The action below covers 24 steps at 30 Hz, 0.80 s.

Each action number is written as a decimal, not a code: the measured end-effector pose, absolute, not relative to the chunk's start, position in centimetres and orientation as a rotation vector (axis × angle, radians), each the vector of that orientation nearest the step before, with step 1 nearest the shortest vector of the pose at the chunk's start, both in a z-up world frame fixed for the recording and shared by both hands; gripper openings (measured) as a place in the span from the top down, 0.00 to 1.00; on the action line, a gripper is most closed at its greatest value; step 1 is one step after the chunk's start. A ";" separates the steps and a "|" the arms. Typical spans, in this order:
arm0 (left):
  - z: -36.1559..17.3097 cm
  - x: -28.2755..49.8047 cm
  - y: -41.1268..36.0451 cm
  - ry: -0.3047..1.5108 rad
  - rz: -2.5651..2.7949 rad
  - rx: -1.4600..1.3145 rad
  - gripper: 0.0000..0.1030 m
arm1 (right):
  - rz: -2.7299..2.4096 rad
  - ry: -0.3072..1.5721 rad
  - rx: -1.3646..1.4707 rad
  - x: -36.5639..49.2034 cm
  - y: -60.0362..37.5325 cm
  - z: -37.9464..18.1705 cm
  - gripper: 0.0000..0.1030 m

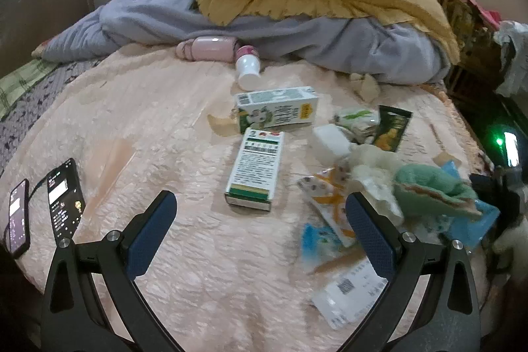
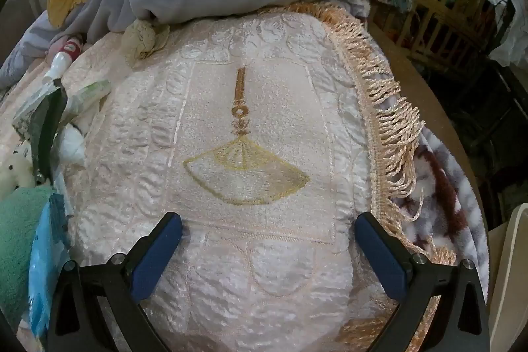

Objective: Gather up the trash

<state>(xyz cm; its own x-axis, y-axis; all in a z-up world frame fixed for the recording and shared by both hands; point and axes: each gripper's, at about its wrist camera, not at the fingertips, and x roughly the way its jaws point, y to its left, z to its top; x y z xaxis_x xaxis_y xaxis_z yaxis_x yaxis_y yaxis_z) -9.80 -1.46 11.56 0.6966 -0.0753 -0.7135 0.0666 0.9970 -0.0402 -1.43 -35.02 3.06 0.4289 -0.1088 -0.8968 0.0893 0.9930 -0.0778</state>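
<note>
Both my grippers — left gripper (image 1: 260,213) and right gripper (image 2: 269,235) — hung spread wide and empty over the bedspread (image 1: 148,121); the trash (image 1: 346,160) — cartons, wrappers — lay scattered between them.

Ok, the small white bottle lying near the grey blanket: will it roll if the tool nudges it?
Probably. The white bottle lies on its side, and its round body looks free to roll. The soft quilted bedspread may slow it. It looks like smooth plastic, so likely light and a bit slippery.
</note>
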 end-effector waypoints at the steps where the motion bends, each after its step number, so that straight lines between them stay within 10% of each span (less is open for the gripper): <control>1: 11.9 -10.2 -1.6 0.787 -0.085 -0.012 0.01 | -0.103 1.142 -0.033 -1.4 -34.9 3.2 0.00; 24: 16.5 -14.1 -4.7 0.615 -0.077 0.009 0.01 | -0.058 0.651 0.022 -15.2 -29.9 18.7 0.00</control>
